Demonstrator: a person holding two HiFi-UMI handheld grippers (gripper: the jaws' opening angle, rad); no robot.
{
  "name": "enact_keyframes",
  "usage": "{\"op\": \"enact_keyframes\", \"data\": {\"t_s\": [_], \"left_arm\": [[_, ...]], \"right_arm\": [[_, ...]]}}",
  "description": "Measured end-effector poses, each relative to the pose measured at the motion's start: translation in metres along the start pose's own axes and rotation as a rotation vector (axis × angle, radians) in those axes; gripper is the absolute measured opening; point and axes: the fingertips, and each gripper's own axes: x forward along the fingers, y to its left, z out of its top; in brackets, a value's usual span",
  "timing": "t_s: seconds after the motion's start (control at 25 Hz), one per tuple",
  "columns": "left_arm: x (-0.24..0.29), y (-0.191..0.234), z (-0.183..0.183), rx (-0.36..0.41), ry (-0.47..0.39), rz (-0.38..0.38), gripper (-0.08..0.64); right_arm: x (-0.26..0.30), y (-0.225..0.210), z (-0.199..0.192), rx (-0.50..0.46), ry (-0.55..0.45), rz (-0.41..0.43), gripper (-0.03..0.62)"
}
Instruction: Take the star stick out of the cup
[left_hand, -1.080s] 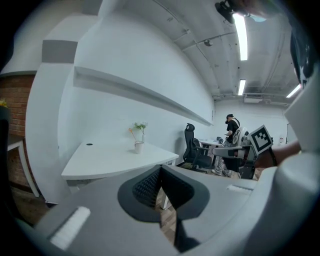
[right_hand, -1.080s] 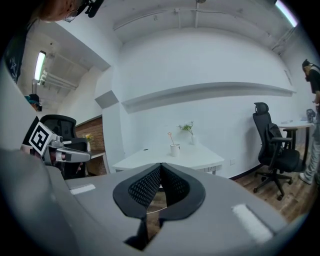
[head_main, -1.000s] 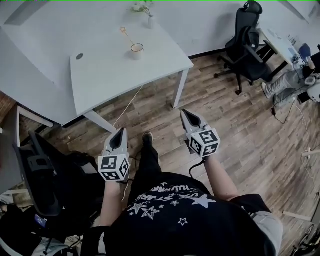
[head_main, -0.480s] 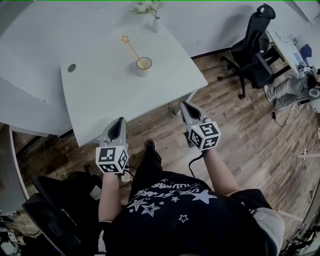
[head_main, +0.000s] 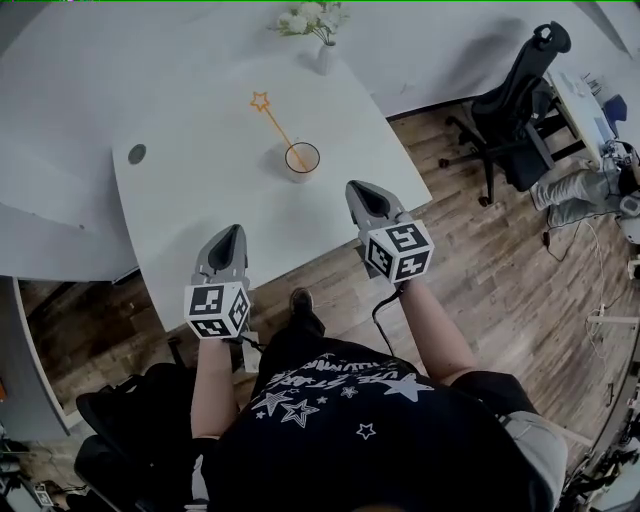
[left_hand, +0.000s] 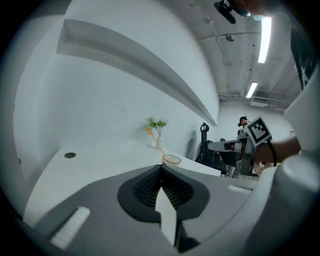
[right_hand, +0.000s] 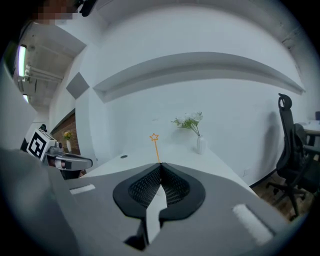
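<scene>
A white cup (head_main: 302, 160) stands on the white table (head_main: 200, 210), holding an orange star stick (head_main: 276, 124) that leans up and to the left, star at its top. In the left gripper view the cup (left_hand: 172, 159) and stick (left_hand: 155, 140) show just beyond the jaws. The right gripper view shows only the stick (right_hand: 155, 146) above the jaw tips; the cup is hidden. My left gripper (head_main: 228, 236) hovers over the table's near edge, shut and empty. My right gripper (head_main: 358, 190) is shut and empty, near the table's right front, close to the cup.
A small white vase with flowers (head_main: 322, 38) stands at the table's far edge. A round grommet hole (head_main: 137, 154) sits at the table's left. A black office chair (head_main: 520, 110) is on the wooden floor to the right, another dark chair (head_main: 130, 440) at lower left.
The person has walked up to the table: cup and stick have come nearer in the head view. Both grippers have moved from above the floor to the table's near edge, still shut.
</scene>
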Motion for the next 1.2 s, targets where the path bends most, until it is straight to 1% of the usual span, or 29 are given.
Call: {"op": "enact_keyframes", "data": {"t_s": [0.16,0.28,0.36,0.44,0.56,0.72,0.84,1.0,1.2], "left_arm": [[0.027,0.018,0.013,0.000,-0.007,0.001,0.003],[0.043,0.030,0.024,0.007,-0.013,-0.001,0.003],[0.053,0.039,0.030,0.017,-0.018,0.006,0.003],[0.059,0.048,0.036,0.017,-0.025,0.018,0.003],[0.067,0.059,0.039,0.007,-0.028,0.029,0.003],[0.075,0.068,0.038,0.002,-0.016,0.031,0.003],[0.081,0.073,0.035,-0.010,-0.004,0.037,0.003],[0.084,0.079,0.031,-0.030,0.004,0.039,0.003],[0.087,0.085,0.029,-0.043,0.009,0.042,0.003]], "right_arm": [[0.040,-0.001,0.020,-0.023,0.018,0.026,0.015],[0.070,0.002,0.031,-0.034,0.055,0.055,0.035],[0.091,0.004,0.032,-0.042,0.107,0.077,0.060],[0.110,0.007,0.032,-0.047,0.158,0.099,0.106],[0.135,0.011,0.036,-0.058,0.187,0.118,0.126],[0.161,0.015,0.041,-0.066,0.217,0.140,0.130],[0.176,0.019,0.042,-0.071,0.236,0.160,0.109],[0.196,0.029,0.038,-0.102,0.279,0.191,0.110],[0.213,0.035,0.030,-0.132,0.320,0.195,0.110]]}}
